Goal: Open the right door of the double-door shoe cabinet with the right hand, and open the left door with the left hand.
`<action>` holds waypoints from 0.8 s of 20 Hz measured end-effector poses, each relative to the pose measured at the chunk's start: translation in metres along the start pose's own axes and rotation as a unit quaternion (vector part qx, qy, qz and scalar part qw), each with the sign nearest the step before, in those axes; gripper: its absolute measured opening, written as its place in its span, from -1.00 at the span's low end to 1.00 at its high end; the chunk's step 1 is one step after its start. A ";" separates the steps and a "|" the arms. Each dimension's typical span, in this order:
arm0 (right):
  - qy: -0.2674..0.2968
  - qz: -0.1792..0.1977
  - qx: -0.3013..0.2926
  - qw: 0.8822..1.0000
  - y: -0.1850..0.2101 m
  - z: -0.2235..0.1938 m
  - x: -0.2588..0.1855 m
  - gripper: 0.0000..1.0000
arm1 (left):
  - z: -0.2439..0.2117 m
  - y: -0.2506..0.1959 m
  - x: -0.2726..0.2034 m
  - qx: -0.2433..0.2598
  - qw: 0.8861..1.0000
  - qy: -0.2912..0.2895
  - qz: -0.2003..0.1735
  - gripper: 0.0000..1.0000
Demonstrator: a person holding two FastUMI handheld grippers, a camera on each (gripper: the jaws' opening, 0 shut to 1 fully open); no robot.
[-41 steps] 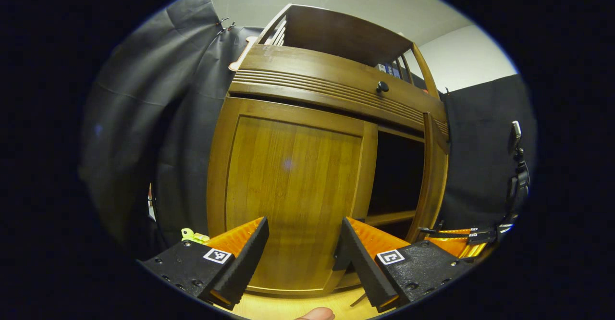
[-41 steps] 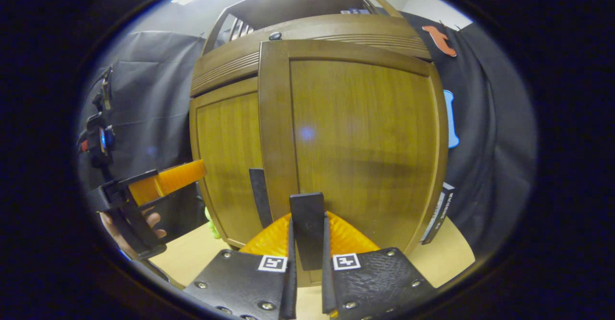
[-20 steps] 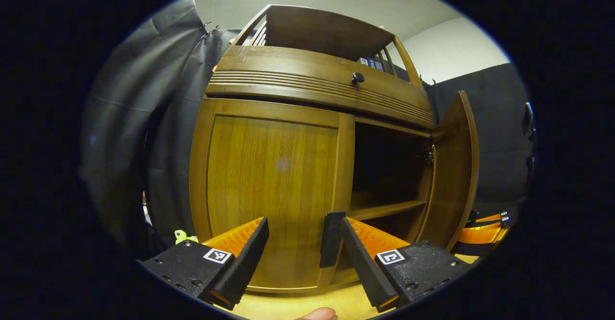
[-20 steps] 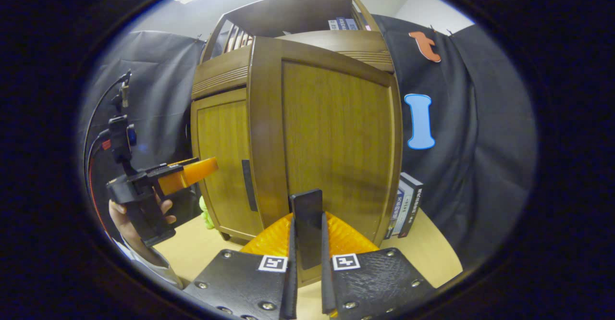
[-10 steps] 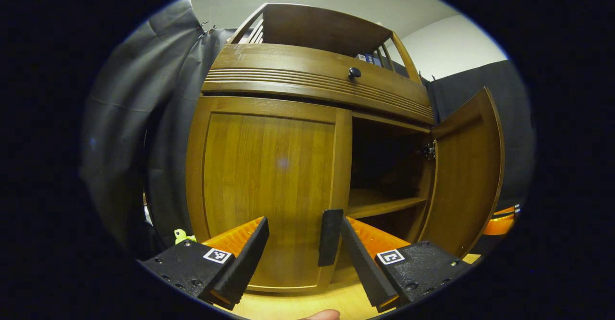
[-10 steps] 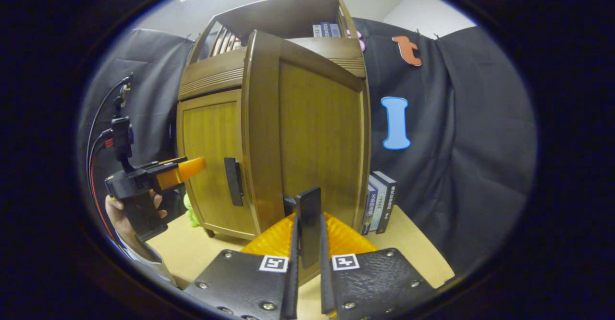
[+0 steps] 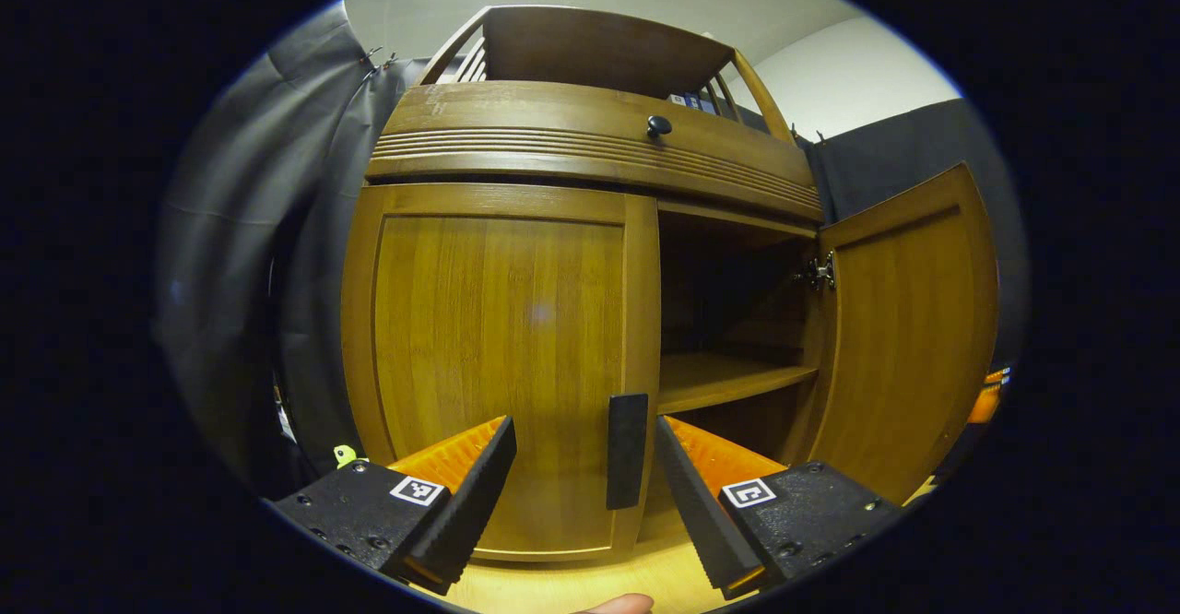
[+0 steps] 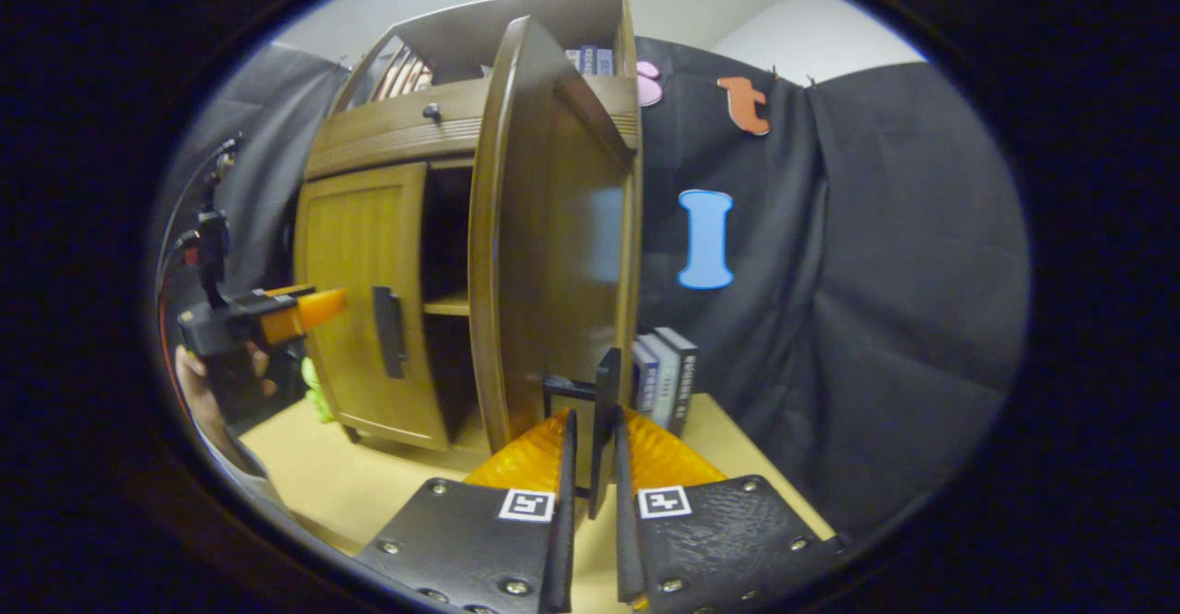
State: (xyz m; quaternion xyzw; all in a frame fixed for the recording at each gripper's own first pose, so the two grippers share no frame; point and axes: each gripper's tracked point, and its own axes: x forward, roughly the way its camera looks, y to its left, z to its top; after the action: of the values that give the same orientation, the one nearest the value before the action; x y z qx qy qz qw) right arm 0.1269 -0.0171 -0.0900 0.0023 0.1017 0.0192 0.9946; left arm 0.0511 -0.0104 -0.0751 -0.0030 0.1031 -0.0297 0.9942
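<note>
The wooden shoe cabinet (image 7: 590,148) fills the left gripper view. Its left door (image 7: 498,356) is closed, and its black handle (image 7: 627,451) stands between the fingers of my open left gripper (image 7: 581,499), nearer the right finger and untouched. The right door (image 7: 908,337) is swung wide, baring a shelf (image 7: 728,376). In the right gripper view the right door (image 8: 553,254) stands almost edge-on, and my right gripper (image 8: 591,443) is shut on its black handle (image 8: 606,383). Farther left there, a hand holds the left gripper (image 8: 263,314) in front of the left door (image 8: 359,291).
A black drawer knob (image 7: 658,125) sits above the doors. Books (image 8: 666,372) stand on the tan tabletop (image 8: 369,485) right of the cabinet, behind the open door. A green toy (image 8: 313,393) lies by the cabinet's left foot. Black cloth hangs all around.
The right door has swung much farther open, pulled by my right gripper on its handle. My left gripper has shifted so the left door's handle now stands between its fingers.
</note>
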 end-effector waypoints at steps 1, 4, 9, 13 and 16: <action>-0.001 -0.013 -0.004 1.000 -0.019 0.005 -0.009 -0.99 | -0.001 0.000 0.001 0.001 1.000 0.000 0.001 0.76; -0.009 0.018 0.034 0.999 -0.045 0.004 -0.001 -0.98 | -0.007 -0.003 0.007 -0.002 1.000 0.009 0.002 0.82; -0.018 0.061 0.064 0.996 -0.076 0.001 0.010 -0.99 | -0.024 -0.015 0.022 -0.006 1.000 0.026 0.000 0.88; -0.026 0.078 0.053 0.995 -0.084 -0.002 0.013 -0.98 | -0.041 -0.025 0.036 0.005 0.999 0.036 -0.001 0.88; -0.028 0.056 0.023 0.998 -0.086 -0.006 0.003 -0.98 | -0.037 -0.028 0.050 0.003 1.000 0.010 0.010 0.77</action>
State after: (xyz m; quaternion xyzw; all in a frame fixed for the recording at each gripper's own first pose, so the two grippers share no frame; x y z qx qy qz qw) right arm 0.1319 -0.1024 -0.0976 0.0318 0.0740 0.0723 0.9941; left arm 0.0907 -0.0408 -0.1210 0.0015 0.1126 -0.0203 0.9934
